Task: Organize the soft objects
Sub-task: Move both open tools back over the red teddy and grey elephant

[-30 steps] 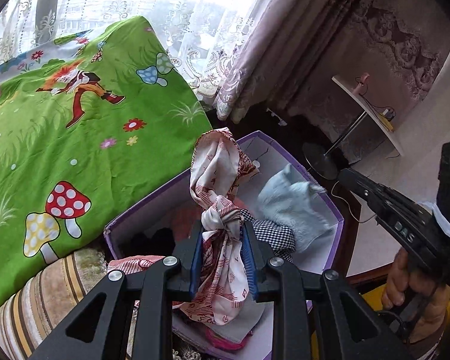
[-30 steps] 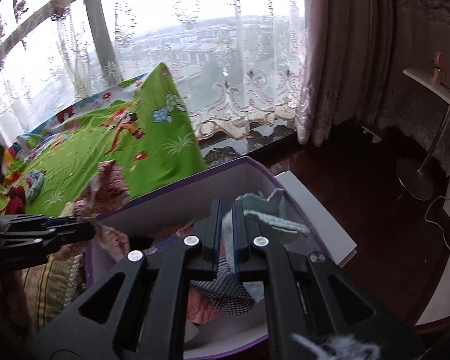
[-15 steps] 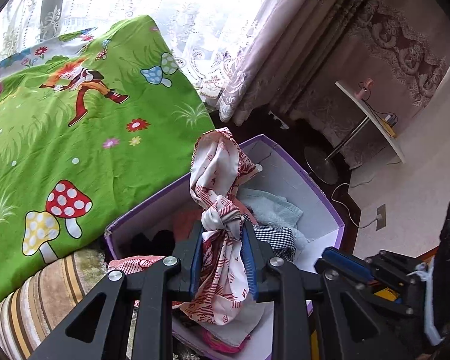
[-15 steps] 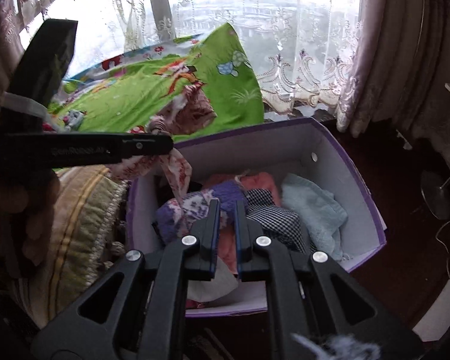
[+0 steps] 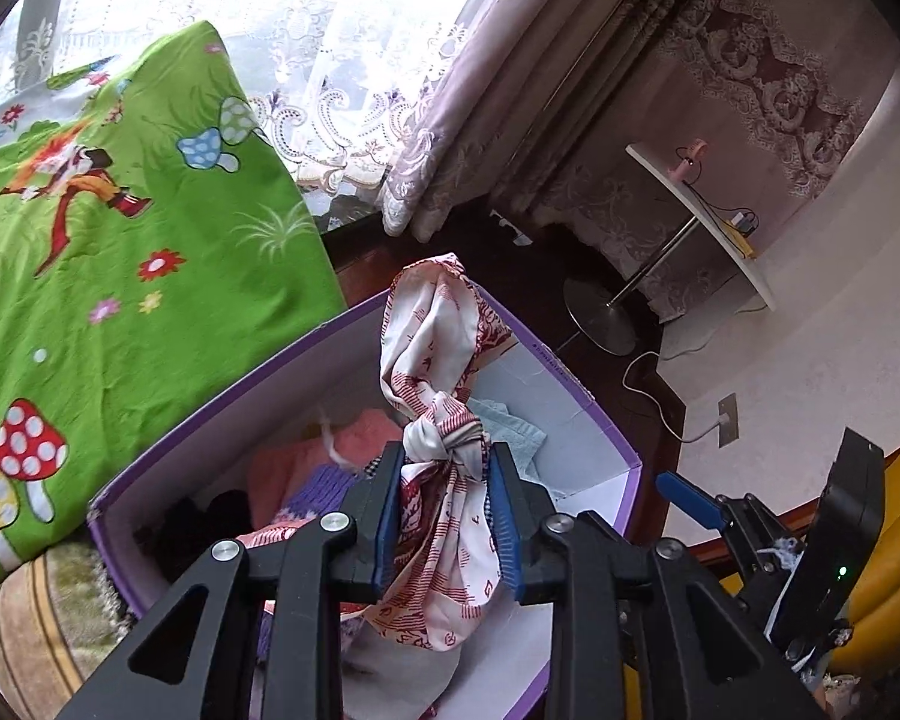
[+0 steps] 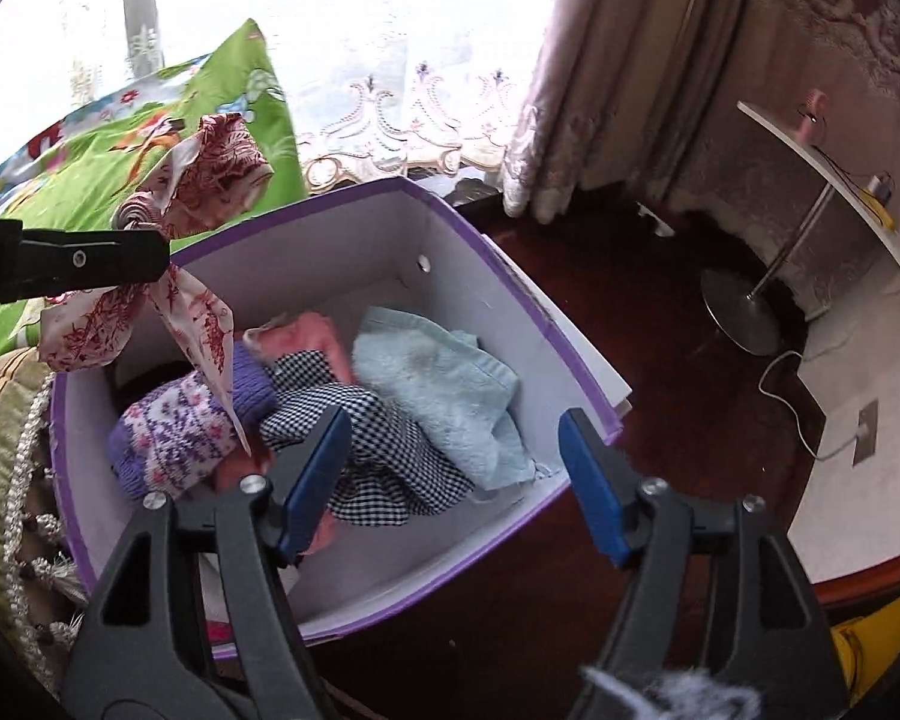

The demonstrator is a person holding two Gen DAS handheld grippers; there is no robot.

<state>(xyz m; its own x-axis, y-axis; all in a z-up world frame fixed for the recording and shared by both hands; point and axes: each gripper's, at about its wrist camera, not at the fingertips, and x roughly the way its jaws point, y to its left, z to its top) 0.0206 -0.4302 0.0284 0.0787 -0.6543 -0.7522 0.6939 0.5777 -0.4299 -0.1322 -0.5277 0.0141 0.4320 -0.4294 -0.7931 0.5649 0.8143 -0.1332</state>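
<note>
My left gripper (image 5: pixel 445 510) is shut on a knotted red-and-white patterned scarf (image 5: pixel 444 444) and holds it above the purple-rimmed box (image 5: pixel 576 387). In the right wrist view the scarf (image 6: pixel 192 294) hangs over the box's left side (image 6: pixel 66 480). The box holds a light blue towel (image 6: pixel 444 390), a black-and-white checked cloth (image 6: pixel 384 450), a purple knitted piece (image 6: pixel 180 432) and a pink cloth (image 6: pixel 324 336). My right gripper (image 6: pixel 456 480) is open and empty above the box's near edge, over the towel and the checked cloth.
A green mushroom-print sheet (image 5: pixel 90 240) lies left of the box. A striped cushion (image 6: pixel 6 450) touches the box's left side. Dark wooden floor (image 6: pixel 660 312), a white round side table (image 6: pixel 834 180) on a metal stand, curtains (image 5: pixel 510 90) and a yellow object (image 5: pixel 894 570) are to the right.
My right gripper has opened and pulled back toward the box's near edge, empty. The light blue towel now lies in the box. My left gripper still holds the scarf over the box.
</note>
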